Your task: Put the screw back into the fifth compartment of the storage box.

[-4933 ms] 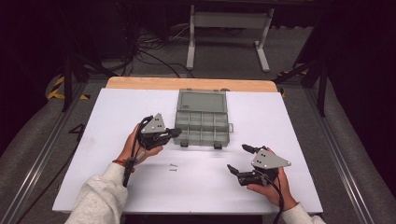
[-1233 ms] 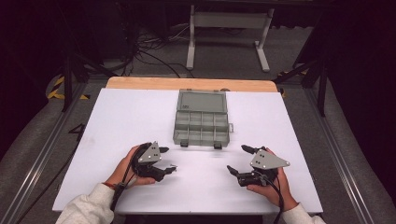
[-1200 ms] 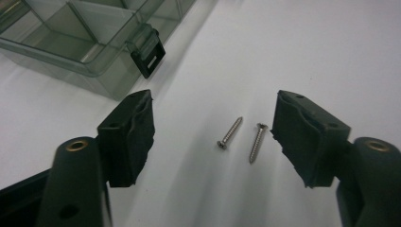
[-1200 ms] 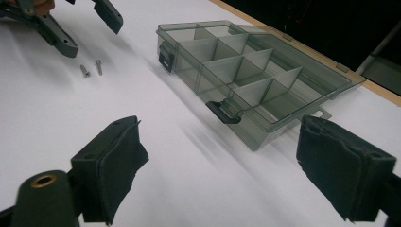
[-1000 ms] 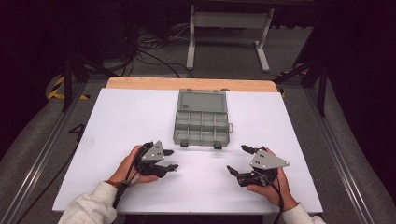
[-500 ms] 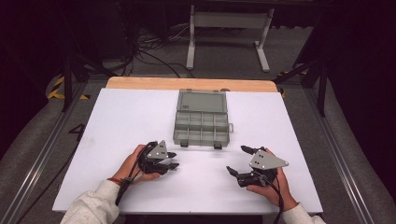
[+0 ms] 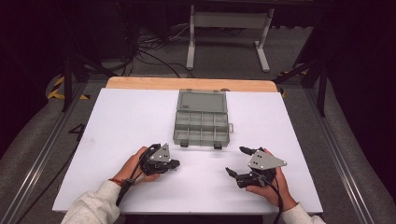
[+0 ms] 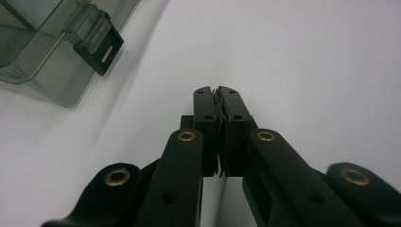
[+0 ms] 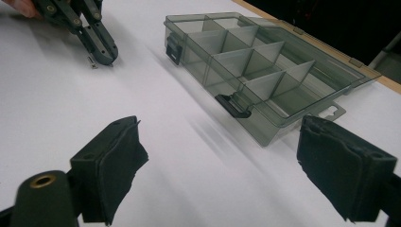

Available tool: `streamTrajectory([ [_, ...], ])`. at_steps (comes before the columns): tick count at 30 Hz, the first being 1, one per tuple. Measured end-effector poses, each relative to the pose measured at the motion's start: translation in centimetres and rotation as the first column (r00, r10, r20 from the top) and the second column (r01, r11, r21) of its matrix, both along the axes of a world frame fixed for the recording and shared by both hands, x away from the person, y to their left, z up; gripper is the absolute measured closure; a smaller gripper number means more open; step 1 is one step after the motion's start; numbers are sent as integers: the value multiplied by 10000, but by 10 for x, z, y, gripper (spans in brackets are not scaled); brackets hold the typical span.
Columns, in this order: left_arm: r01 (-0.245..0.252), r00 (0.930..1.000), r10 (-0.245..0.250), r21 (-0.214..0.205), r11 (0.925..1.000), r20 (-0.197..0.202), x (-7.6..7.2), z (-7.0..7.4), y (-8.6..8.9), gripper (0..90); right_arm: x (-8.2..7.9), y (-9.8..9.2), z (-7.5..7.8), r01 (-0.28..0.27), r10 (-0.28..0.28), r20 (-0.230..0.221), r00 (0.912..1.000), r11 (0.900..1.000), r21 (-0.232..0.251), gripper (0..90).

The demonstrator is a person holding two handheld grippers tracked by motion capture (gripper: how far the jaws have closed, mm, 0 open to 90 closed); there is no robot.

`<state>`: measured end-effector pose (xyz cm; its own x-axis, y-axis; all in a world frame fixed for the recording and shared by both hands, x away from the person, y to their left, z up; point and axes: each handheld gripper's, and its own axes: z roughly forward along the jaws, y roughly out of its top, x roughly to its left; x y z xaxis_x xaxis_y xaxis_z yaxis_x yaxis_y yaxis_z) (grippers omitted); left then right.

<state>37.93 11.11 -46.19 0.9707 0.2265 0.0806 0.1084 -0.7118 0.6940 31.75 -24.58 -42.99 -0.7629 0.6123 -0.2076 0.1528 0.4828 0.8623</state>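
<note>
Left: left gripper, low on the tabletop. Its jaws have just been closing and now meet, pads clenched, with nothing plainly visible between them. Small metal pin: lies on the tabletop just beside those jaw tips and nearest the left hand. It is too small to tell its long axis or heading. Centre: open compartment box, farther back. Right: right gripper, jaws spread wide, empty, well apart from the pin.
</note>
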Motion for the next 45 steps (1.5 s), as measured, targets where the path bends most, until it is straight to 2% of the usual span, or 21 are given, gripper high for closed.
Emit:
streamTrajectory([
  [2, -65, 9998, 66, -17, 10000, 160, -1, 0, 0, 878, 0, 0, 0, -52, 52, 9, 10000, 10000, -24, 149],
  [4, -116, 9998, 117, -39, 9999, 157, -1, 1, 0, 878, 0, 0, 0, -47, 47, 0, 10000, 10000, -9, 149],
  [5, -116, 9999, 117, -118, 9999, 83, -2, 1, 1, 879, 0, 0, 0, -45, 45, -22, 10000, 10000, -12, 149],
  [12, -330, 9988, 347, -476, 9983, 355, -2, 7, 7, 878, -1, 0, 1, -44, 44, 68, 10000, 10000, -2, 149],
  [15, -447, 9972, 486, -690, 9966, 562, -3, 11, 9, 878, -1, -1, 2, -28, 28, 115, 9999, 10000, 5, 148],
  [18, -668, 9937, 760, -1098, 9917, 822, -3, 20, 11, 878, -1, -1, 2, -10, 9, 138, 9999, 10000, 31, 148],
  [20, -712, 9930, 819, -1211, 9901, 852, -2, 23, 12, 878, -1, 0, 2, -7, 7, 128, 9999, 10000, 41, 148],
  [21, -815, 9910, 942, -1293, 9883, 951, -2, 25, 12, 878, -1, 0, 2, -7, 7, 128, 9999, 10000, 41, 148],
  [22, -1085, 9856, 1290, -1765, 9783, 1092, 0, 30, 14, 878, -1, 0, 1, -20, 20, 114, 9999, 10000, 5, 148],
  [23, -1085, 9856, 1290, -1765, 9783, 1092, 0, 30, 14, 878, -1, 0, 1, -20, 20, 114, 9999, 10000, 5, 148],
  [24, -1279, 9809, 1538, -2002, 9714, 1192, 3, 34, 16, 878, -1, 0, 1, -41, 41, 120, 9999, 10000, -5, 148],
  [25, -1279, 9809, 1538, -2002, 9714, 1192, 3, 34, 16, 879, -1, 0, 1, -41, 41, 120, 9999, 10000, -5, 148],
  [27, -1434, 9771, 1751, -2342, 9615, 1208, 6, 39, 18, 878, 0, 0, 1, -34, 33, 105, 9999, 10000, 46, 148],
  [31, -1576, 9727, 1963, -2686, 9503, 1236, 12, 44, 19, 879, 0, 1, 0, -26, 26, 80, 10000, 10000, -14, 148],
  [35, -1604, 9714, 2016, -2790, 9468, 1257, 15, 46, 16, 878, 0, 1, 0, -2, 2, 79, 10000, 10000, 30, 148],
  [36, -1636, 9695, 2067, -2812, 9456, 1313, 15, 47, 15, 878, 0, 1, 0, 11, -11, 55, 10000, 10000, 30, 149],
  [37, -1721, 9646, 2199, -2846, 9431, 1456, 16, 48, 14, 878, 0, 1, 0, 19, -19, 45, 10000, 10000, 40, 149],
  [38, -1732, 9650, 2225, -2996, 9382, 1389, 18, 49, 14, 879, 0, 1, 0, 27, -28, 46, 10000, 10000, 37, 149],
  [39, -1732, 9650, 2225, -2996, 9382, 1389, 18, 49, 14, 879, 0, 1, 0, 22, -23, 46, 10000, 10000, 48, 149],
  [40, -1786, 9634, 2297, -3082, 9344, 1381, 21, 51, 13, 879, 0, 1, 0, 33, -33, 40, 10000, 10000, 43, 148],
  [45, -1792, 9632, 2315, -3157, 9318, 1366, 29, 52, 10, 879, 0, -1, 0, 96, -96, 25, 10000, 9999, 81, 149],
])
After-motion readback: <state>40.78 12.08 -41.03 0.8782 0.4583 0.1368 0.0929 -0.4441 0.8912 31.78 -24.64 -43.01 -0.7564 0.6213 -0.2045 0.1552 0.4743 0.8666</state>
